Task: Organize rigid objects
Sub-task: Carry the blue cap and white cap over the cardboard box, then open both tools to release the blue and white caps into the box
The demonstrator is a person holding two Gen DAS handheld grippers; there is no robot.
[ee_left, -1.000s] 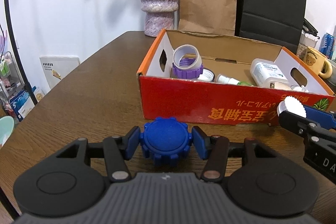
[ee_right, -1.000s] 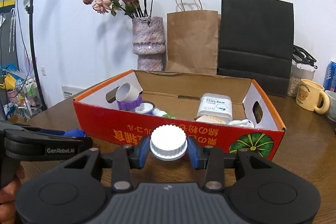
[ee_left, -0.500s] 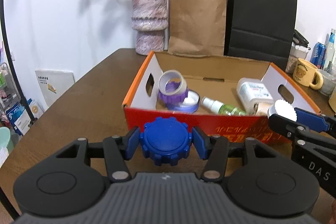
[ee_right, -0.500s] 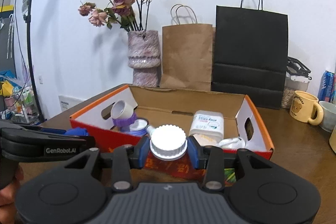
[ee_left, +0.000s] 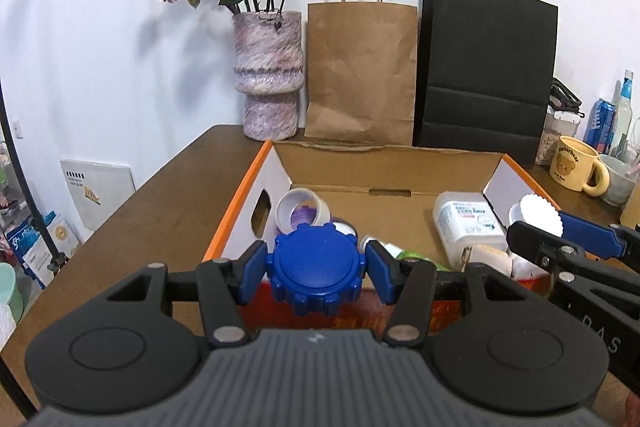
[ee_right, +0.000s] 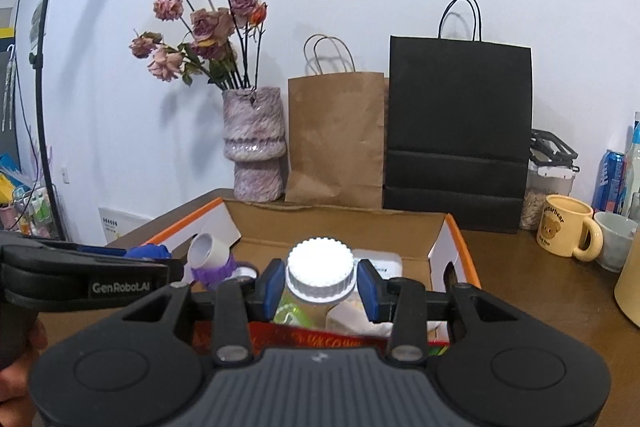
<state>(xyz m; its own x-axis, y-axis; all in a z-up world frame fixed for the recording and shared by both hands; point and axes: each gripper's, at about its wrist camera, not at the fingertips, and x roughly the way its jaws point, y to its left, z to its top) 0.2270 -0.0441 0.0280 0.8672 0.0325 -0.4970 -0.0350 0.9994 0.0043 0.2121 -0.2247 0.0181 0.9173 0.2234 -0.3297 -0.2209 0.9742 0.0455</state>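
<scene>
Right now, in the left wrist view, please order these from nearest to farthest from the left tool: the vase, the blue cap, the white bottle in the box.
1. Blue cap: held between the left tool's pads.
2. White bottle: lying in the box, on its right side.
3. Vase: behind the box, at the table's far edge by the wall.

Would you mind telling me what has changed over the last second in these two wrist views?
Both grippers rose and came in toward the red cardboard box, so its inside now shows from above. The left gripper still clamps the blue cap, and the right gripper still clamps the white cap. Nothing was let go; the box's contents, the vase and the paper bags lie as before.
</scene>
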